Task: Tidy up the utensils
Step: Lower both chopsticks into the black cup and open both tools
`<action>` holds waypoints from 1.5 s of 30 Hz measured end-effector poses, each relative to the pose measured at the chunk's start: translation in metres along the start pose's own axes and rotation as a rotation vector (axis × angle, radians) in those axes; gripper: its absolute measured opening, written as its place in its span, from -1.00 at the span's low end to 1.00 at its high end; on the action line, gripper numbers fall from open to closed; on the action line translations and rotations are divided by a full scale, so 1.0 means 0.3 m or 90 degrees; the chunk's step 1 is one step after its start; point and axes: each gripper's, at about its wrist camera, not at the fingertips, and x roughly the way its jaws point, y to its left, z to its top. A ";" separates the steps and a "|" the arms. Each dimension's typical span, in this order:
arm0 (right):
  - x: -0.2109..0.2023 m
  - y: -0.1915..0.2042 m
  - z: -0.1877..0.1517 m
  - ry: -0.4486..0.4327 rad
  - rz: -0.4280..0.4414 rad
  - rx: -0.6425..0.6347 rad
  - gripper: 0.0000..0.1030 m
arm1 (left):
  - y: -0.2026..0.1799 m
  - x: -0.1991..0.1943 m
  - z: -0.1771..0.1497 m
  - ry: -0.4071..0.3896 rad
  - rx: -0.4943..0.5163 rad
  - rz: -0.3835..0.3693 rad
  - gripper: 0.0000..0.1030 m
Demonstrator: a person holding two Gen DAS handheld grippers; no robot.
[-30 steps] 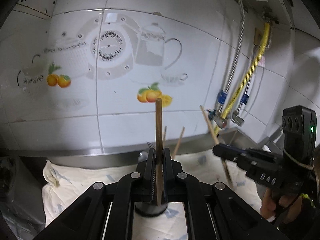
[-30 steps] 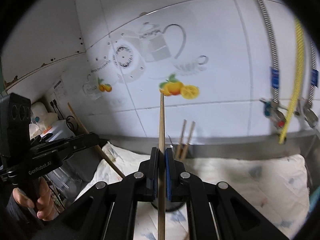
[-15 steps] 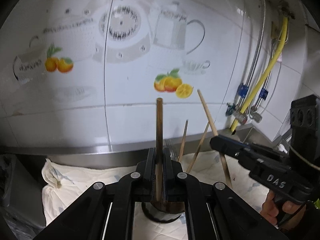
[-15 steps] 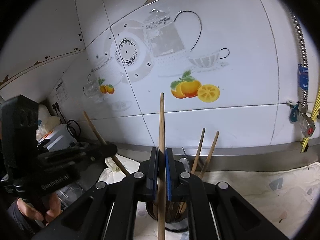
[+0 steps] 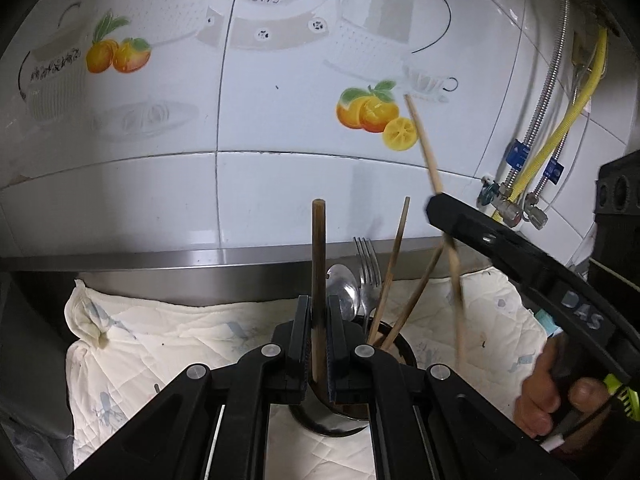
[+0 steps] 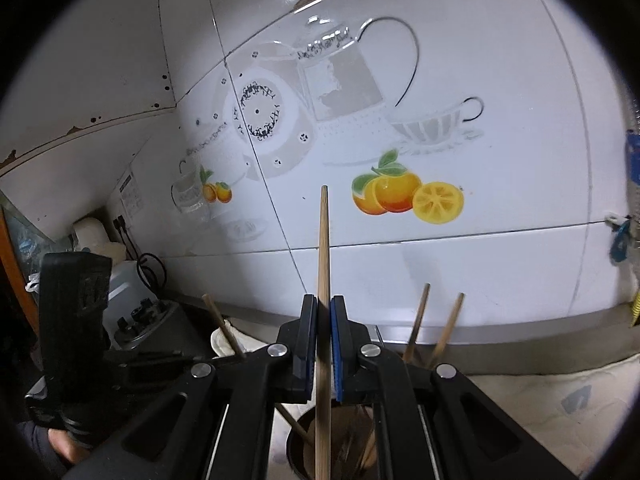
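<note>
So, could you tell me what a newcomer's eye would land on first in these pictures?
Probably the two grippers, each clamped on one chopstick above the utensil cup on the quilted cloth: the left gripper holds a dark chopstick, the right gripper a pale chopstick. A fork, a spoon and two more chopsticks already stand in the cup. Behind, orange fruit prints brighten the white wall tiles.

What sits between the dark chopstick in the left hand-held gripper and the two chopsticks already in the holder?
In the left wrist view, a spoon and a fork stand in the holder between them.
</note>
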 end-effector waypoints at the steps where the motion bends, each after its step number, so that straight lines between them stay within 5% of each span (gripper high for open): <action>1: 0.011 -0.001 -0.002 -0.004 -0.002 -0.002 -0.83 | 0.001 -0.001 -0.002 0.000 0.001 0.000 -0.88; 19: 0.118 -0.040 -0.044 -0.079 -0.007 -0.013 -0.83 | 0.033 0.026 -0.014 0.010 -0.014 -0.005 -0.88; 45: 0.044 -0.034 -0.139 0.046 -0.076 -0.040 -0.80 | 0.045 0.040 -0.015 0.031 -0.039 -0.009 -0.85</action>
